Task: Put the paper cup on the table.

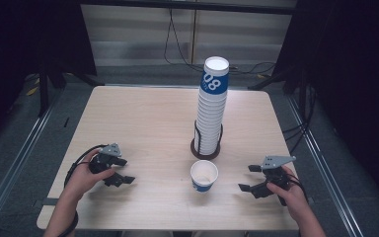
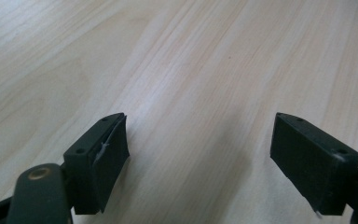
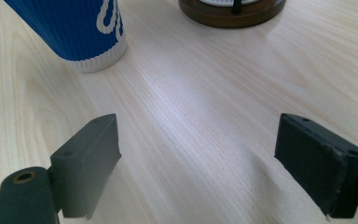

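The single paper cup [image 1: 204, 176] stands upright and mouth-up on the desk [image 1: 143, 118], just in front of the dark round holder base [image 1: 206, 150] that carries the tall stack of cups [image 1: 212, 106]. It is apart from that base, with bare wood between the two, so a gripper can probably come at it from either side without brushing the stack. In the right gripper view the cup's blue ribbed wall [image 3: 72, 28] stands up and to the left of the jaws, with the base [image 3: 232, 11] beyond it.

The right gripper [image 1: 250, 177] rests low on the desk to the right of the cup, jaws apart with nothing between them and pointing towards it, which looks like a ready pose. The left gripper [image 1: 124, 171] sits to the left of the cup and farther from it, its jaws also parted and empty over plain wood [image 2: 200, 93].

The stack stays upright because two thin black rods [image 1: 221, 133] rise from the base and hem in its lower cups. The top cup [image 1: 214, 74] bears a blue band with white numerals.
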Tool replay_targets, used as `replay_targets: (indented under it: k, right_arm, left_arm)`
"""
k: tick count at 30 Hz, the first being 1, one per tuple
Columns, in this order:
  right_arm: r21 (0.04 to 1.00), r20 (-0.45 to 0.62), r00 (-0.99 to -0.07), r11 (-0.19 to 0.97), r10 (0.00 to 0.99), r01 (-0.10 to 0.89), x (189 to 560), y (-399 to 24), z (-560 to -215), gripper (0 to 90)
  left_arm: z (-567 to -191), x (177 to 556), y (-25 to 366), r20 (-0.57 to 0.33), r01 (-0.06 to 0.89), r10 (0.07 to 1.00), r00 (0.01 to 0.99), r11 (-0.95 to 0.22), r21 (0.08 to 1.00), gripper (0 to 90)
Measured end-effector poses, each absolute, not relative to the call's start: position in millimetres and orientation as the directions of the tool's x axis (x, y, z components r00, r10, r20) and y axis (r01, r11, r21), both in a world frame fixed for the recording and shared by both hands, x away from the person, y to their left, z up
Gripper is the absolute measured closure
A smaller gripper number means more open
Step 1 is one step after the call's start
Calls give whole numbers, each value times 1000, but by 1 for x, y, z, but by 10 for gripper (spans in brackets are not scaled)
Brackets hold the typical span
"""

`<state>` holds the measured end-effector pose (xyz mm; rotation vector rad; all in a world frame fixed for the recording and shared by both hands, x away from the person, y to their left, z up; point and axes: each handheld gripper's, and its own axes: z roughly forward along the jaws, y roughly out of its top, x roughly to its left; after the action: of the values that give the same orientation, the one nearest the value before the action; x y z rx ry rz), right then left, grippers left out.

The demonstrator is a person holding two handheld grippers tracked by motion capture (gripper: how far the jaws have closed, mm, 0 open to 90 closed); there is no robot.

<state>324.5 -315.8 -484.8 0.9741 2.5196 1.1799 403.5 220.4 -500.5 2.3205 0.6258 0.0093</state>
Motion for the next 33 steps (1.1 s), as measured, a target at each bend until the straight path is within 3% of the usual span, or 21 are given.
replay_targets:
  k: [33]
  right_arm:
    - [711, 4, -765, 535, 644, 455, 325, -321, -501, 126]
  left_arm:
    - [-512, 404, 235, -62, 312, 390, 919, -621, 719, 148]
